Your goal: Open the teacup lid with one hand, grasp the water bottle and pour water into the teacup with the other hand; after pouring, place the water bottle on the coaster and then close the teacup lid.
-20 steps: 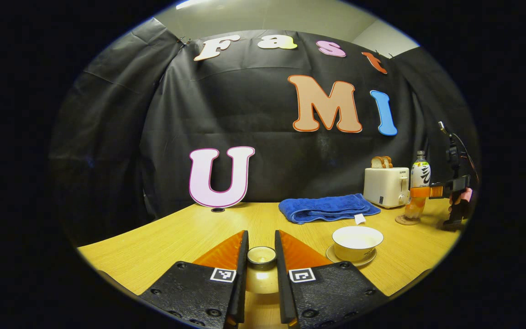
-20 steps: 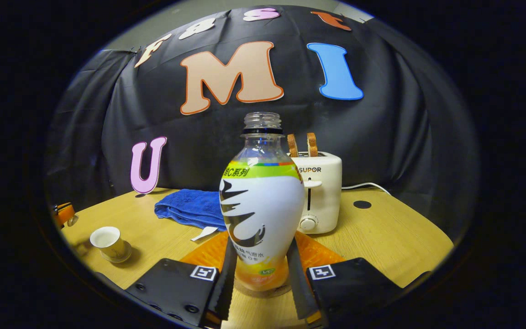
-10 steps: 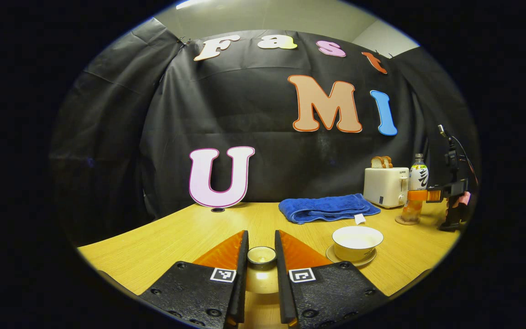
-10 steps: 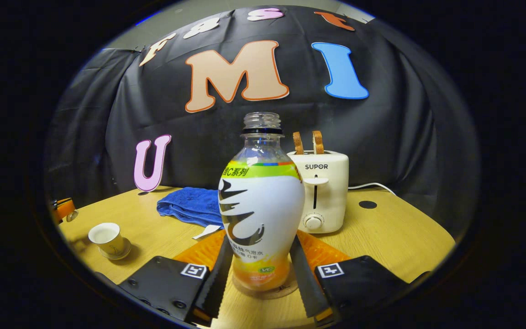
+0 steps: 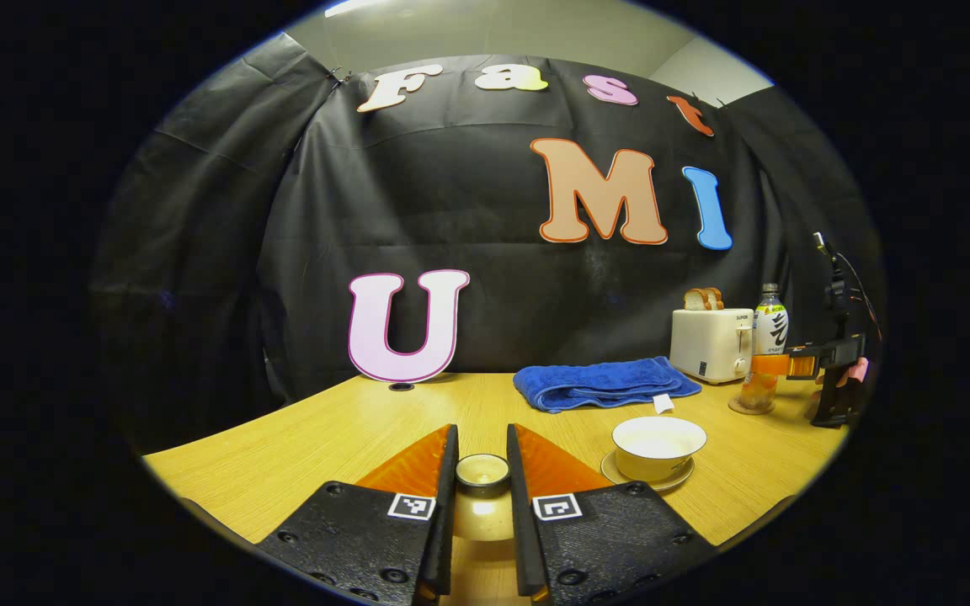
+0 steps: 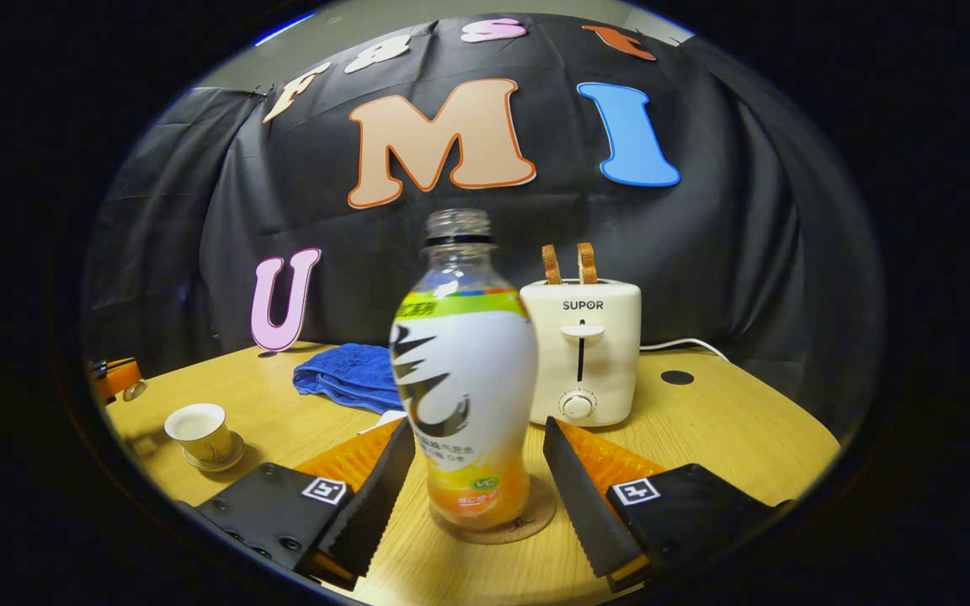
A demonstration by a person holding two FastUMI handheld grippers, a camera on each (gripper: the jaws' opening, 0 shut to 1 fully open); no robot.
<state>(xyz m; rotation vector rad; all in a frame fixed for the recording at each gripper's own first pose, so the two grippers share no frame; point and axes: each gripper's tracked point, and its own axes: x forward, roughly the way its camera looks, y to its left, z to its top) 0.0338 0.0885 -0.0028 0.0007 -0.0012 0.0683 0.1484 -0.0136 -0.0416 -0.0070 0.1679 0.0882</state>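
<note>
My left gripper is shut on the knob of the round teacup lid and holds it over the table, left of the cup. The white teacup stands uncovered on its saucer, with pale liquid inside. The uncapped water bottle stands upright on the round cork coaster. My right gripper is open, one finger on each side of the bottle with a gap to it. In the left gripper view the bottle and right gripper are at the far right. The teacup appears small at the left in the right gripper view.
A white toaster with two bread slices stands just behind the bottle, its cord trailing right. A folded blue towel lies behind the teacup, a small white tag beside it. A dark round hole marks the table at the right.
My right gripper has opened and let go of the bottle, which now stands on the coaster. The left gripper with the lid has stayed still.
</note>
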